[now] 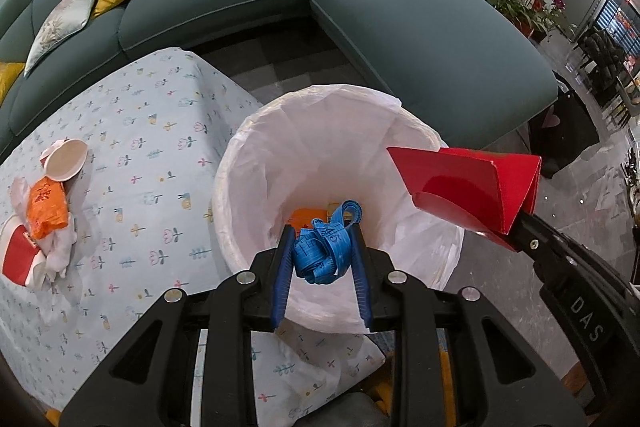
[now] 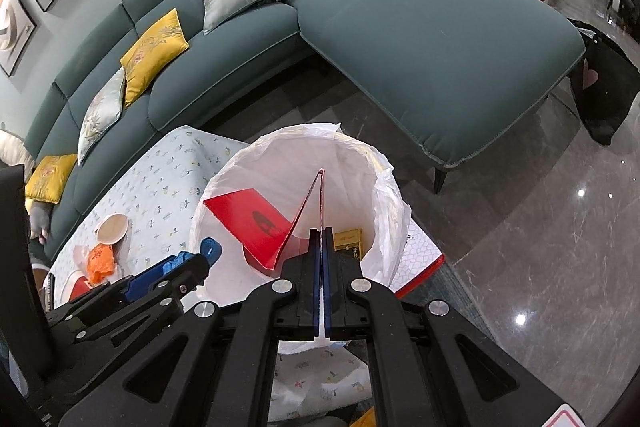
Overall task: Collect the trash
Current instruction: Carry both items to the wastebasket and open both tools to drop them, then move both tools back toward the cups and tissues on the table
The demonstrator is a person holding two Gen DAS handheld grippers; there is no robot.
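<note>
Left wrist view: left hand-held gripper [image 1: 322,247] pinches a blue tape measure [image 1: 326,247] over the lined bin [image 1: 248,163]; right hand-held gripper [image 2: 321,239] clamps red card [image 2: 256,223], hiding the bin's contents.

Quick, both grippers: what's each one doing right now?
Left gripper: shut on blue tape measure, over the bin.
Right gripper: shut on red card.

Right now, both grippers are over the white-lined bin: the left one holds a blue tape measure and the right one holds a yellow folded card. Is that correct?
Not quite: the folded card in the right gripper is red, not yellow, as the right wrist view shows. The rest holds: the left gripper grips the blue tape measure, and both hang over the white-lined bin.
</note>
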